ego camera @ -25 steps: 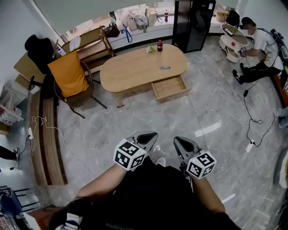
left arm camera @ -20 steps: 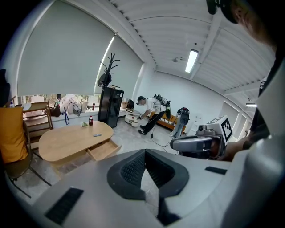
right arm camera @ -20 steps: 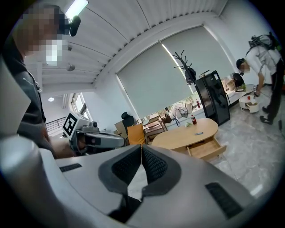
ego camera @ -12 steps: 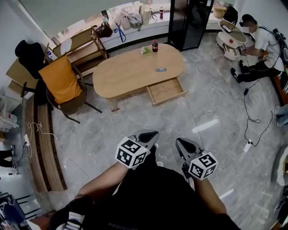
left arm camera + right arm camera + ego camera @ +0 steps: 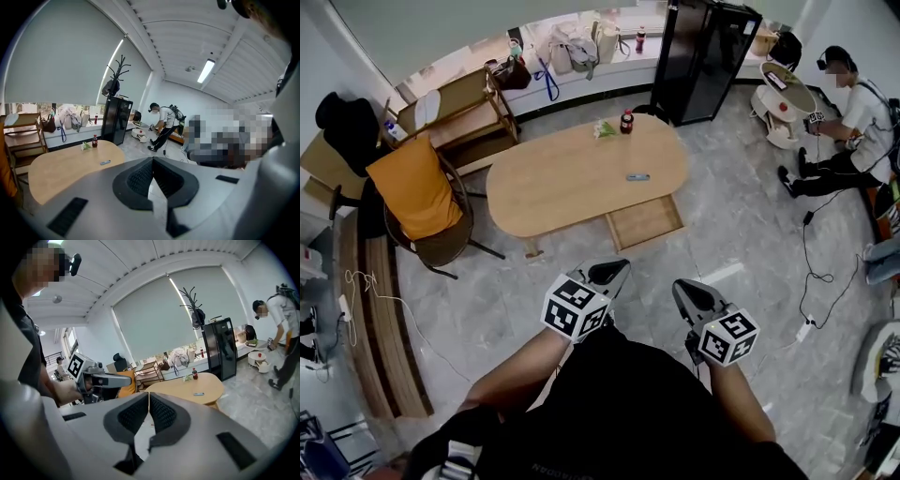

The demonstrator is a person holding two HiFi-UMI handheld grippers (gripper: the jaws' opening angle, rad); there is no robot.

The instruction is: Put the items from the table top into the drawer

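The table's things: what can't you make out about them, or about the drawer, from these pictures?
The flat blue-grey item on the table: too small in every view to name.
The pale green thing beside the bottle: too small and far off in the head view to identify.
The drawer: pulled out, but in the head view its rear is hidden under the table top.

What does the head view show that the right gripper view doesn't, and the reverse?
Head view only: the right gripper's marker cube and the floor power strip.
Right gripper view only: the coat rack and the ceiling.
Both: the oval wooden table, the cola bottle, the black fridge and the left gripper.
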